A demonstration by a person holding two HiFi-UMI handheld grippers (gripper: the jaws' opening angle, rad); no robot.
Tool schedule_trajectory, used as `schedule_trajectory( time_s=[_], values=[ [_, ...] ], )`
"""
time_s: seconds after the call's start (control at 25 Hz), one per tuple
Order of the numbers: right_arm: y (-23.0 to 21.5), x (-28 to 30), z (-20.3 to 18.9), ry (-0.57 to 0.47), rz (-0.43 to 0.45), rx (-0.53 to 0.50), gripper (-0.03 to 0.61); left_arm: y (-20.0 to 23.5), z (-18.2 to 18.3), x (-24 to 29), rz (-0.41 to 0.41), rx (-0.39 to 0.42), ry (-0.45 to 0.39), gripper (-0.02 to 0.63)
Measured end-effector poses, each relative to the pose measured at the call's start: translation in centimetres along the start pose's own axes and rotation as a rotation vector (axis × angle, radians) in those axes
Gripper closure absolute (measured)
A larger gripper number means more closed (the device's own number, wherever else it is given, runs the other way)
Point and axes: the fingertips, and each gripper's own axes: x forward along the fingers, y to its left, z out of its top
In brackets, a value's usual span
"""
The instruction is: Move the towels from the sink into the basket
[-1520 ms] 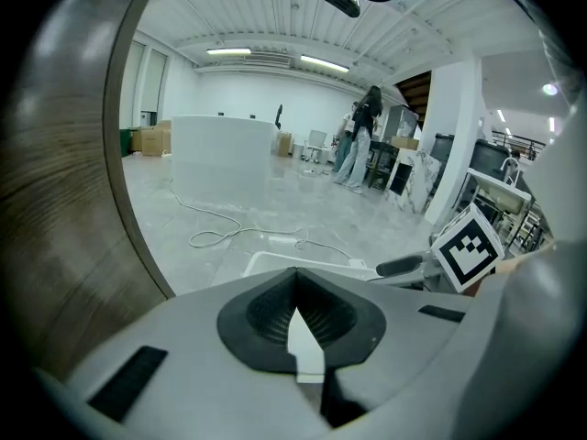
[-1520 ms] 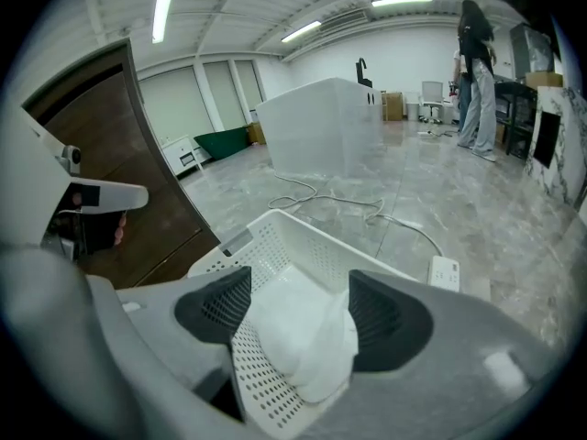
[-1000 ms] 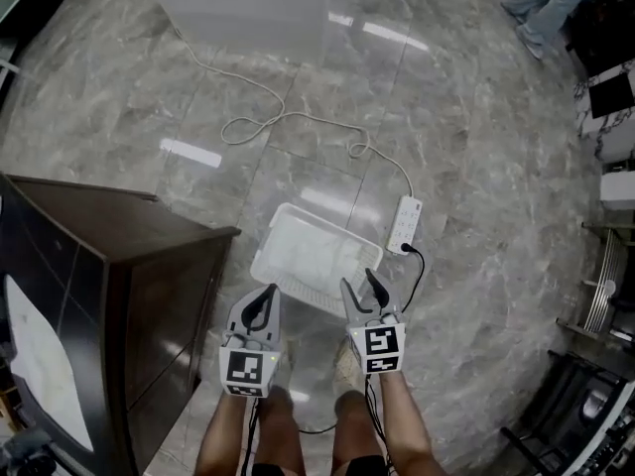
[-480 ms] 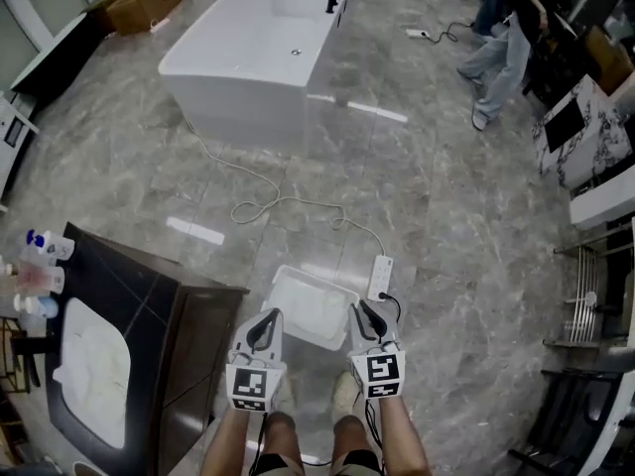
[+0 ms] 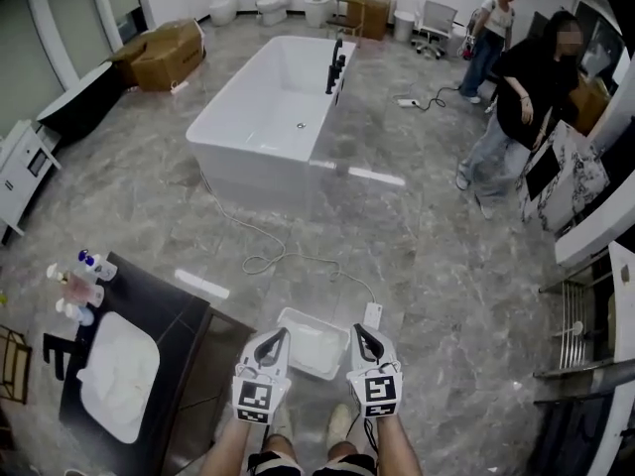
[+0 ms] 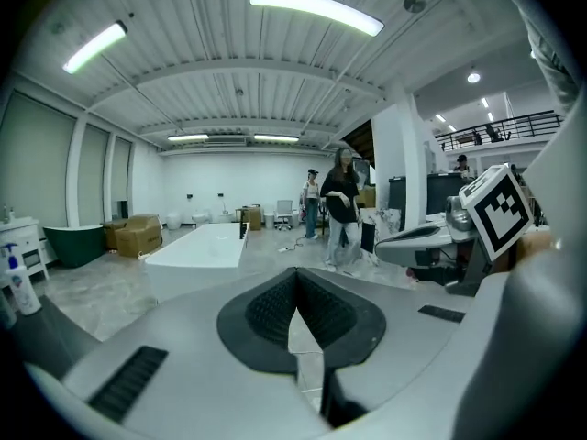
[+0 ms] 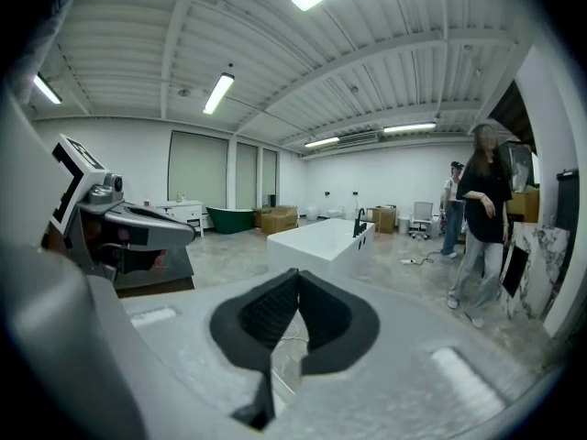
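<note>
Towels (image 5: 117,375) lie as a pale mass in the white sink (image 5: 119,434), which is set in the dark desk (image 5: 177,310). In the head view the sink is left of both tools. The left tool (image 5: 272,340) is nearer the sink, with its jaws closed on nothing. The right tool (image 5: 363,335) has just been closing its jaws and is shut, also empty. Both tools hang above the basket (image 5: 316,317) on the floor. The next reach should go left and down, led by the left tool.
</note>
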Motion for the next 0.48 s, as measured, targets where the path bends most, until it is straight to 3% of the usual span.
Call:
schedule_trajectory(
  time_s=[0.2, 0.48],
  values=[
    [0.7, -4.4, 3.7, -0.031, 0.003, -0.013, 0.577, -1.5, 4.2, -3.7, 0.008, 0.008, -0.037, 0.604],
    [1.0, -9.3, 6.0, -0.057, -0.036, -0.061, 0.577, -3.6, 6.2, -7.8, 0.008, 0.041, -0.037, 0.604]
  ],
)
